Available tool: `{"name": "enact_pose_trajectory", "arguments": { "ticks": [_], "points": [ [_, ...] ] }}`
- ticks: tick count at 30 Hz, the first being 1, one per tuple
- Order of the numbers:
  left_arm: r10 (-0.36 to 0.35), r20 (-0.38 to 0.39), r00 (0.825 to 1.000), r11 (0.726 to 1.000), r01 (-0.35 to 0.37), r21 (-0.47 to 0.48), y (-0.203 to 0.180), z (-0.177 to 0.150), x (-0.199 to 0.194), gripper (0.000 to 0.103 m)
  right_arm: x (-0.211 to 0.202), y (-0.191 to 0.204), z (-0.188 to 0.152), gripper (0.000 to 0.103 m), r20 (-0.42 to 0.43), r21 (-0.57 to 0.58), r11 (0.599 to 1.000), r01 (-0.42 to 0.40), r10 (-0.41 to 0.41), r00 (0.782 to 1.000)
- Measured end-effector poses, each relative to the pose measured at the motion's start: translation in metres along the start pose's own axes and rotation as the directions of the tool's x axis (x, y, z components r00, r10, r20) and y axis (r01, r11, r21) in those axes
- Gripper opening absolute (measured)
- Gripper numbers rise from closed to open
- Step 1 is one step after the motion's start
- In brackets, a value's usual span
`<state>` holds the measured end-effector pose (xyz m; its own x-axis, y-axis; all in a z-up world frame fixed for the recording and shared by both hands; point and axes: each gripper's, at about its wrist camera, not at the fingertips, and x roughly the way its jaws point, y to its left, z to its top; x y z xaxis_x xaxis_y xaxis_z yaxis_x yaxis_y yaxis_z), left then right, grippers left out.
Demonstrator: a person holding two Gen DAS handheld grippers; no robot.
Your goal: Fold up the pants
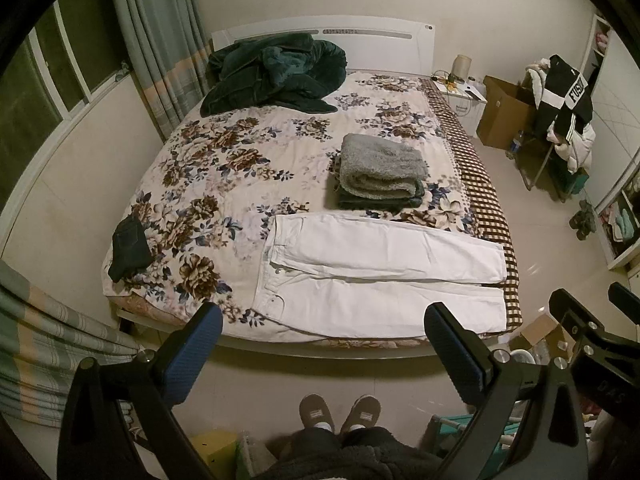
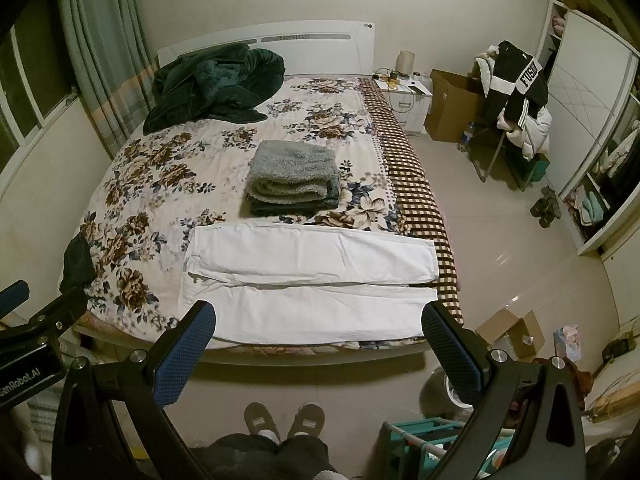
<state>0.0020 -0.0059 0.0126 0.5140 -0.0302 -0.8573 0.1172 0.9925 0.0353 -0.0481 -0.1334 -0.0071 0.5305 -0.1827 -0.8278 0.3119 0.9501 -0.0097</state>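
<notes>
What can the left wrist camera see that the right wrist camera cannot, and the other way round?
Only the left wrist view shows the left gripper head-on, jaws wide apart, and a yellow box on the floor. Only the right wrist view shows the right gripper head-on, also wide open, and the tall white wardrobe door. Both share the white pants lying flat on the floral bed, the folded grey blanket, the dark green bedding and the person's slippers.

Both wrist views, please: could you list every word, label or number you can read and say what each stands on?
"FUSI", cut off at the fold: white band on the black garment draped over the chair.
"GenRobot.AI", first letter clipped by the picture's edge: body of the left gripper.
"DAS", faint and uncertain: body of the right gripper.
Slipper labels: too small to read.
</notes>
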Motion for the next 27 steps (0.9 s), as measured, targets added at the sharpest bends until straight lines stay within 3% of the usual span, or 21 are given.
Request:
{"name": "enact_pose_trajectory", "arguments": {
  "ticks": [27],
  "points": [
    [0.001,0.011,1.0,1.0,-0.001,-0.006,-0.0002,-0.0016,-0.0027,0.103,-0.0067,0.0053,-0.0036,0.103,0.002,0.0,1.0,0.0,0.0,1.0]
  ]
}}
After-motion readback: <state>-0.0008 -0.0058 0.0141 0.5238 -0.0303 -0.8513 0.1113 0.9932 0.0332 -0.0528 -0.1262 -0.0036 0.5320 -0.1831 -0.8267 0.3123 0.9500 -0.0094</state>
